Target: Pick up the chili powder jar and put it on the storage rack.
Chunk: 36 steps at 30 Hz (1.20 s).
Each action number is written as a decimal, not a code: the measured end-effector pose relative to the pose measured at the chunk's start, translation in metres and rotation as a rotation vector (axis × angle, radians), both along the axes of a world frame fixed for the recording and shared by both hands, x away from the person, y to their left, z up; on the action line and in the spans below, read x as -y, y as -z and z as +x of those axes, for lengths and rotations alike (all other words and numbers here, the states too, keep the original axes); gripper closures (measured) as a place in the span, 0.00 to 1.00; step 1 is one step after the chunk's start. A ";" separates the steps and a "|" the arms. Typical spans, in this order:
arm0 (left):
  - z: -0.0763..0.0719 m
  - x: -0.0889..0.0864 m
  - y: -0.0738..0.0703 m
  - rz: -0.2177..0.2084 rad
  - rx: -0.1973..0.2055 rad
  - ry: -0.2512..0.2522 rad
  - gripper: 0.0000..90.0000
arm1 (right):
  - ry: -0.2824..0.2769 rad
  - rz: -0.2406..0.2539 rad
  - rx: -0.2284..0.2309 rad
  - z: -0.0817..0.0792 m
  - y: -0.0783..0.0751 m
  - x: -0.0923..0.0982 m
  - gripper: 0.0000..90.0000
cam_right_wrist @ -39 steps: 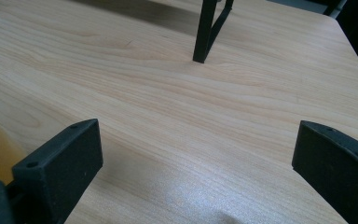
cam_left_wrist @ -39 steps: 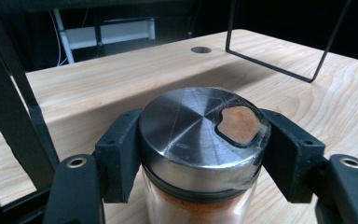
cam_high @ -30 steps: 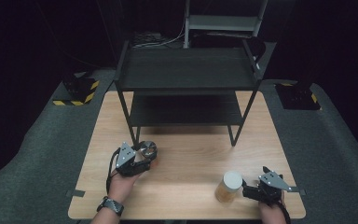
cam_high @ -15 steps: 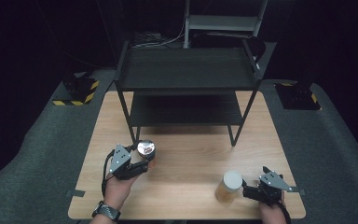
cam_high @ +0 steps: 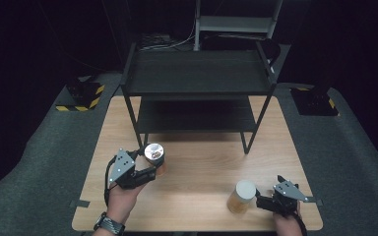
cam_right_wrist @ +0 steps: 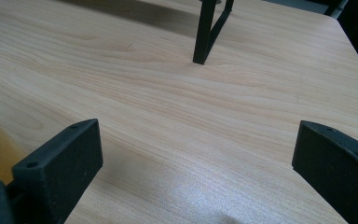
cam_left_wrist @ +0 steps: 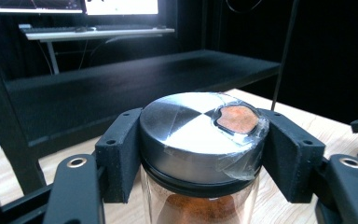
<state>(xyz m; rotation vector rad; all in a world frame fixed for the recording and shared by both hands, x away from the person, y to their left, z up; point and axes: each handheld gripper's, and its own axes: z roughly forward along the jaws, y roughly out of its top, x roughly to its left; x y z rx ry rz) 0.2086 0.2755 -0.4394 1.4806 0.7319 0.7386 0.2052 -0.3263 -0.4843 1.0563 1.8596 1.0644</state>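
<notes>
Between left fingers (cam_left_wrist: 116, 163): jar (cam_left_wrist: 200, 154) of reddish-brown powder (cam_left_wrist: 198, 210)

A black two-tier shelf rack (cam_high: 199, 83) stands on the wooden table (cam_high: 202, 162) (hazard-striped blocks (cam_high: 81, 96) flank it).

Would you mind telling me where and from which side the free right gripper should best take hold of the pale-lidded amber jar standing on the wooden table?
The pale-lidded amber jar stands upright just beside the open right gripper. Probably best to come in level from that side and close the jaws across its round wall just under the lid: that curved wall offers two opposite faces.
</notes>
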 end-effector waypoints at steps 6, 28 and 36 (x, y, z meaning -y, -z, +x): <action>-0.004 0.004 -0.014 -0.001 0.008 -0.010 0.39 | -0.003 0.001 0.001 0.000 0.000 0.001 0.01; -0.005 0.008 -0.057 -0.026 0.081 0.011 0.39 | -0.005 0.003 -0.001 0.000 0.000 0.001 0.01; -0.004 0.010 -0.072 -0.044 0.090 0.020 0.39 | -0.005 0.001 -0.001 0.000 0.000 0.001 0.01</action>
